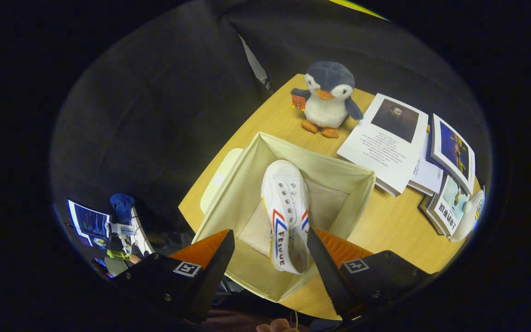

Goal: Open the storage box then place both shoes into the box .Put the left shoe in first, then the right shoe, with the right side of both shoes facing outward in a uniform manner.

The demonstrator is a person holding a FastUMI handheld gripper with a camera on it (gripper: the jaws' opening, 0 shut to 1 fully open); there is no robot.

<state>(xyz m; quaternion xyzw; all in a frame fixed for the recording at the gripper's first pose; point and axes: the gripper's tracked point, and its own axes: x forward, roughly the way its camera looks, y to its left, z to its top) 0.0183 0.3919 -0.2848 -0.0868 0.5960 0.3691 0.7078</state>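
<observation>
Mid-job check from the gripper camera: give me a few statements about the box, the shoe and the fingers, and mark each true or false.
1. The storage box is open. True.
2. A white shoe is over the box opening, between the fingers. True.
3. The gripper is shut on the shoe. False: the left finger stands well apart from it, so the gripper is open.
4. The penguin toy sits inside the box. False: it stands on the table beyond the box.
5. Books lie on the table beside the box. True.

A wooden table [385, 221] stands against dark cloth walls [155, 101].
</observation>
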